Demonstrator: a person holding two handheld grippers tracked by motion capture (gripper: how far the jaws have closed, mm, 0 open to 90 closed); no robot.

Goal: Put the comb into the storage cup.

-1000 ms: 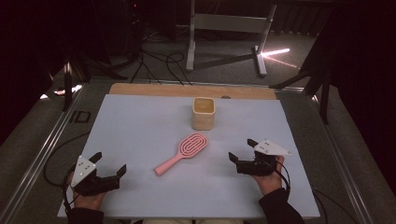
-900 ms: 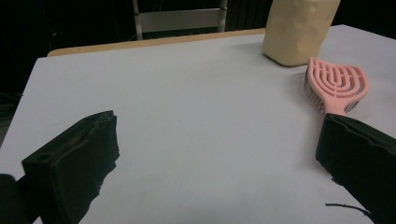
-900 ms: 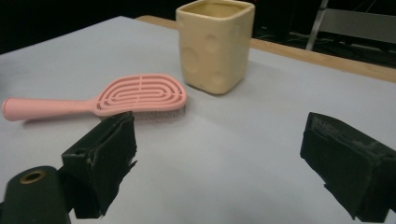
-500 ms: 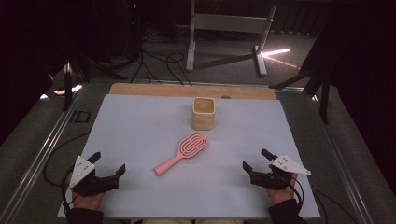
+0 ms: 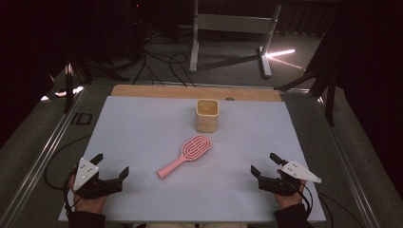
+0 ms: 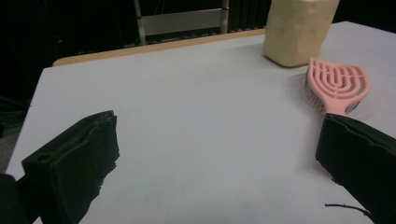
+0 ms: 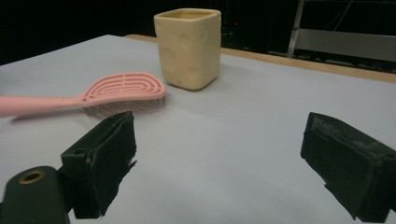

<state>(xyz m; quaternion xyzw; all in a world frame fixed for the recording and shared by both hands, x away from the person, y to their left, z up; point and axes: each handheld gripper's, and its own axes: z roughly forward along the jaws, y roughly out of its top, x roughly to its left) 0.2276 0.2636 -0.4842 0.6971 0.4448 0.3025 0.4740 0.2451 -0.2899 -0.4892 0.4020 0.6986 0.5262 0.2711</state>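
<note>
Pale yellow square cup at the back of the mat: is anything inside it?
The pale yellow square cup stands upright and open-topped. The high view shows its inner walls with nothing rising above the rim; its floor is too shadowed to tell.

A pink hairbrush (image 5: pixel 185 155) lies flat on the pale worktop (image 5: pixel 142 133), bristles down, its oval slotted head pointing toward the far right and its slim handle running back toward the near left. Just beyond the head, close to it but apart, stands a cream-yellow cup (image 5: pixel 207 115), upright and open at the top, squarish with rounded corners and shallow dimples in its walls. Both sit near the worktop's middle.
</note>
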